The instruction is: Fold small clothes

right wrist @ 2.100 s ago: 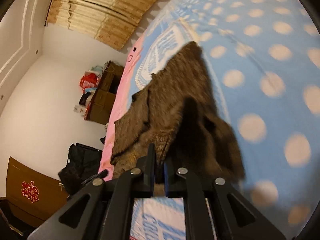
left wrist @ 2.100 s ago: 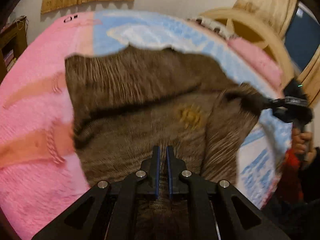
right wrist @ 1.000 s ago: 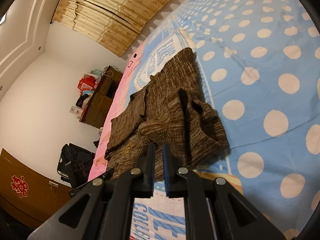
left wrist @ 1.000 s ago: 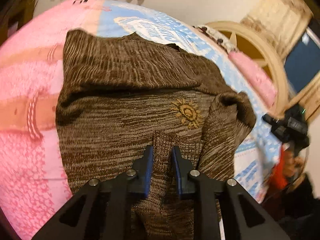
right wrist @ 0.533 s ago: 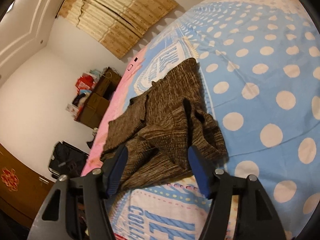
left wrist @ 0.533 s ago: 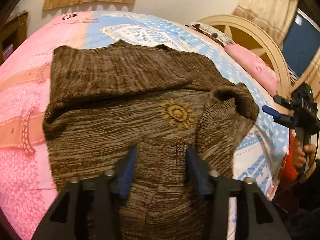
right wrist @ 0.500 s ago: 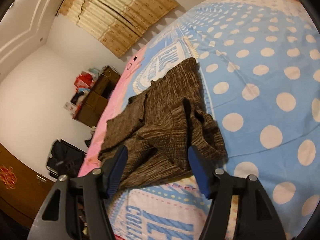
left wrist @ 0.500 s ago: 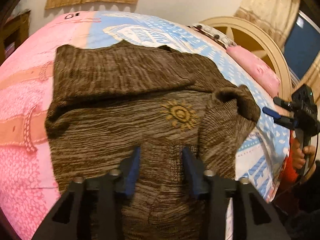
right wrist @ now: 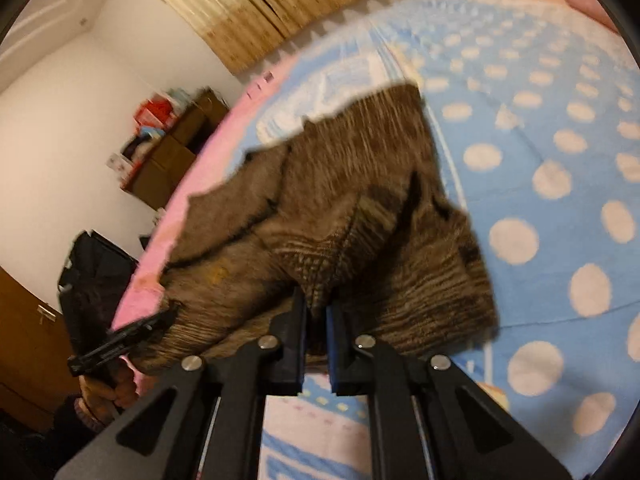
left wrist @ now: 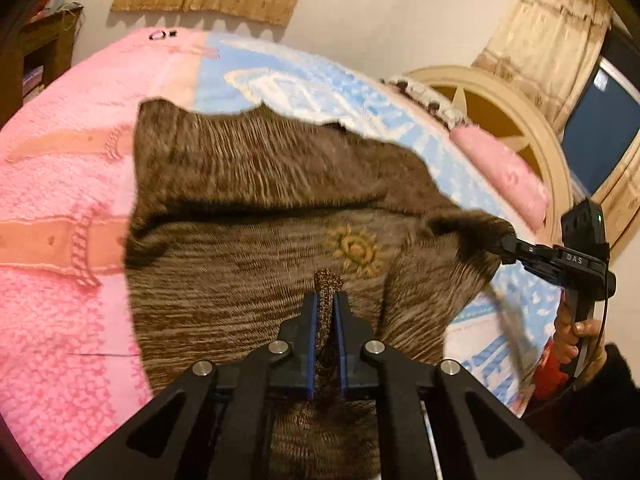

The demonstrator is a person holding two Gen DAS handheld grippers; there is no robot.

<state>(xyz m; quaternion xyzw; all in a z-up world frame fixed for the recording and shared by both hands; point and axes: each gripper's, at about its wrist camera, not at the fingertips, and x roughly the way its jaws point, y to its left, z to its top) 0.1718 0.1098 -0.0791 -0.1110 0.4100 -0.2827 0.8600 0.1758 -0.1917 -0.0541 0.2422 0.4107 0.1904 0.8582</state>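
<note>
A brown knitted sweater [left wrist: 260, 184] with a yellow sun emblem [left wrist: 356, 250] lies partly folded on the bed. In the left wrist view my left gripper [left wrist: 325, 298] has its jaws closing tight on a pinched ridge of the near hem, which sticks up between the blue pads. My right gripper [left wrist: 506, 246] grips the sweater's bunched right corner. In the right wrist view the right gripper [right wrist: 316, 304] has its jaws closing on a fold of the sweater [right wrist: 360, 160], and the left gripper [right wrist: 168, 314] bites the far edge.
The bed cover is pink [left wrist: 48, 184] on one side and blue with pale dots [right wrist: 560, 120] on the other. A round wooden headboard [left wrist: 500, 100] and pink pillow [left wrist: 500, 168] stand behind. A person's hand [left wrist: 580, 328] holds the right gripper. Cabinets [right wrist: 176, 152] and a black bag [right wrist: 92, 264] line the wall.
Half a second ago both grippers stood open over the sweater; both have now shut on pinches of its fabric. The right gripper has come in to the sweater's corner.
</note>
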